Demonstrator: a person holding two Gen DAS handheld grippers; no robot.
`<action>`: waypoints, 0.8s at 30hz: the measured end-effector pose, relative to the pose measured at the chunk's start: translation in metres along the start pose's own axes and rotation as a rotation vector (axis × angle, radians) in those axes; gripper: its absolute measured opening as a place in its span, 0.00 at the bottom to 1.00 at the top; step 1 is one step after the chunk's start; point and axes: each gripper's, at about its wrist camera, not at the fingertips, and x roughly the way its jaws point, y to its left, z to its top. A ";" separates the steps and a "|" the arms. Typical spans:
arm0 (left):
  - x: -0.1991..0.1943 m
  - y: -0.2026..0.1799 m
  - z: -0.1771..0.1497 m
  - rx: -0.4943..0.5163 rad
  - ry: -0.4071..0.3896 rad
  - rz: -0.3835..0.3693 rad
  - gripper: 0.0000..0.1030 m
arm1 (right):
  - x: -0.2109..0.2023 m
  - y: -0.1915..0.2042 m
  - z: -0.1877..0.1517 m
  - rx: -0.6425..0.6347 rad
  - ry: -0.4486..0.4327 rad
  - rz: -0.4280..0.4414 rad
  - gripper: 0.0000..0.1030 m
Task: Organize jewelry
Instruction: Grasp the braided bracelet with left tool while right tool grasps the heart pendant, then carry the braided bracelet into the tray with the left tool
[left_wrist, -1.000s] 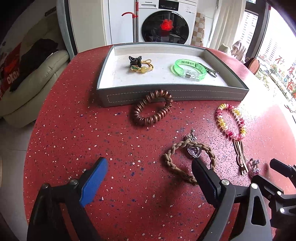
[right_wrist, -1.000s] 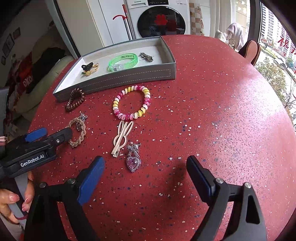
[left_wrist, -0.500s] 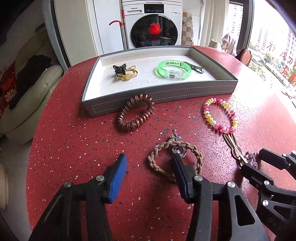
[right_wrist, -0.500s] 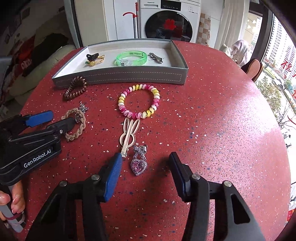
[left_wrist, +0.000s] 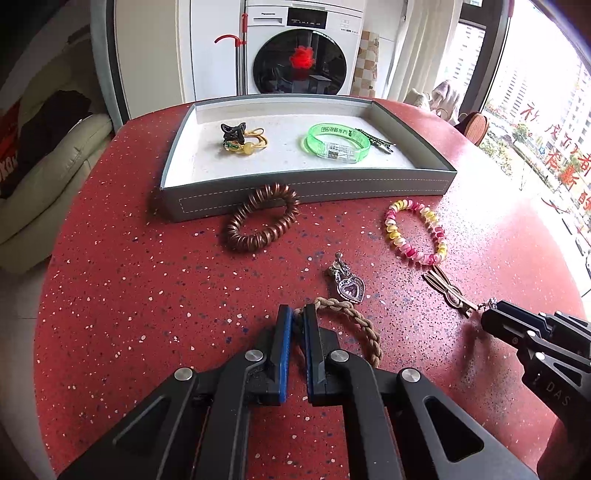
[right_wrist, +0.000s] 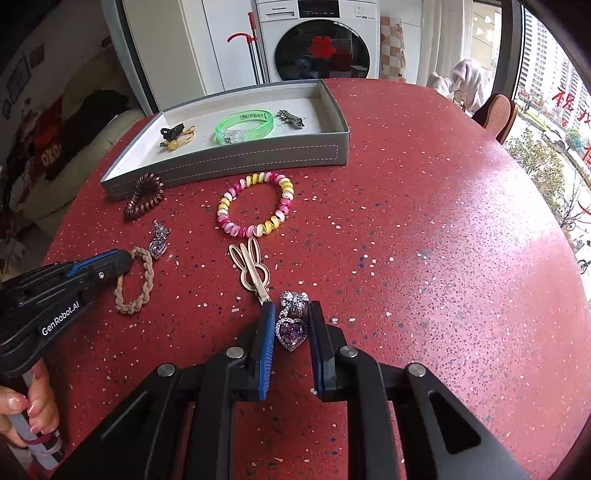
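Braided tan cord bracelet (left_wrist: 364, 326) sits pinched in the left gripper (left_wrist: 298, 314), while the right gripper (right_wrist: 290, 314) closes around the purple heart pendant (right_wrist: 291, 330), tray (right_wrist: 229, 162) ahead.

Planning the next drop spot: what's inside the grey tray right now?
Inside the grey tray: a black clip with yellow hair ties, a green bangle and a dark hair clip. The near wall hides the front strip of its floor.

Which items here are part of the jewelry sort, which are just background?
Job: tray, braided bracelet in left gripper, purple heart pendant between right gripper fingers, copper coil bracelet, pink-yellow bracelet, bunny clip.
Background: washing machine, sofa.
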 end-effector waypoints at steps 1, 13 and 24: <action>-0.002 0.001 -0.001 0.001 -0.004 -0.002 0.24 | -0.002 -0.003 0.000 0.011 -0.002 0.013 0.19; -0.025 0.011 0.002 -0.038 -0.039 -0.057 0.24 | -0.019 -0.023 0.006 0.098 -0.028 0.083 0.19; -0.050 0.014 0.024 -0.045 -0.117 -0.073 0.24 | -0.034 -0.018 0.023 0.085 -0.079 0.117 0.19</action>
